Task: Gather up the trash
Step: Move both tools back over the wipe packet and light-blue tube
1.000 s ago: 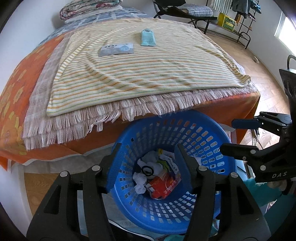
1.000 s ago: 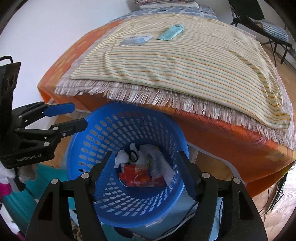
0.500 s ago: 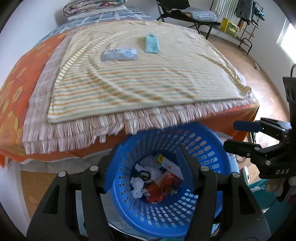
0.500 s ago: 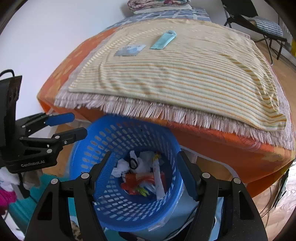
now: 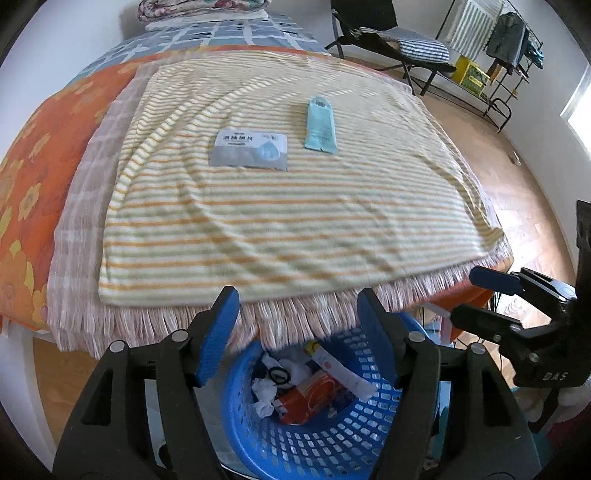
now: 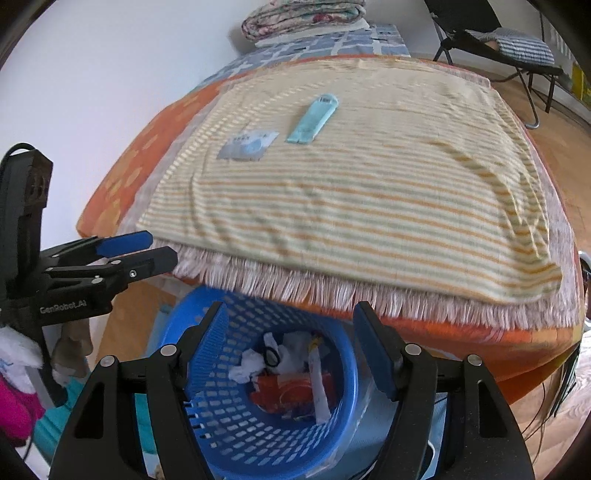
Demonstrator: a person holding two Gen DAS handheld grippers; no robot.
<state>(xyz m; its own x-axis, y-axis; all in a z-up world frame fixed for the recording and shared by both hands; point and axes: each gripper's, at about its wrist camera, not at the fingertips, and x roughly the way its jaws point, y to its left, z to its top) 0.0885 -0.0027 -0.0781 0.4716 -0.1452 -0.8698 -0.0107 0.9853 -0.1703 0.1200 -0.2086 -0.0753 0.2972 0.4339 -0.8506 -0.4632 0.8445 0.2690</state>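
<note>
Your left gripper (image 5: 297, 314) is wide open and holds nothing. Below it the basket (image 5: 325, 443) is half hidden by the fringe, with trash (image 5: 295, 384) inside. On the blanket (image 5: 280, 206) lie a grey packet (image 5: 249, 149) and a teal pouch (image 5: 320, 125); their print is blurred. Your right gripper (image 6: 290, 330) is also wide open and empty.

We're in a home bedroom: a bed (image 5: 44, 155) fills the middle, folded quilts (image 5: 199, 9) stacked at twelve o'clock, a folding chair (image 5: 388, 33) and clothes rack (image 5: 517, 37) at one o'clock, wood floor (image 5: 524, 177).
</note>
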